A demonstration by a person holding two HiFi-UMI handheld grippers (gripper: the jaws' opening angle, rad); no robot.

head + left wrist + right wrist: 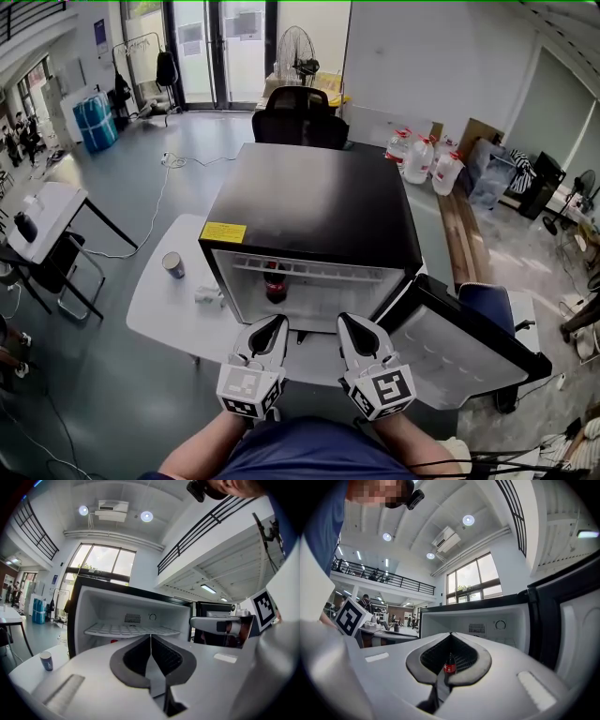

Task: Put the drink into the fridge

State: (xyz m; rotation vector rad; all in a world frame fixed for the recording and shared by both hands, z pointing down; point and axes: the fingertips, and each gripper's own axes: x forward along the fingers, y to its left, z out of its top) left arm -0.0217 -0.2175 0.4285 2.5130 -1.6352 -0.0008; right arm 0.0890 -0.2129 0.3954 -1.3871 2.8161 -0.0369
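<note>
We see the drink (275,281) upright inside the fridge (309,202), straight ahead of both tongs. The left gripper (277,323) and right gripper (345,322) are clenched on nothing; the open door (459,347) lies nearest the right.

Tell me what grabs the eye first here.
The black mini fridge on the white table dominates the middle, its door swung open to the right. A cola bottle stands inside under the wire shelf, and the left gripper and right gripper, both shut, face it from in front.
</note>
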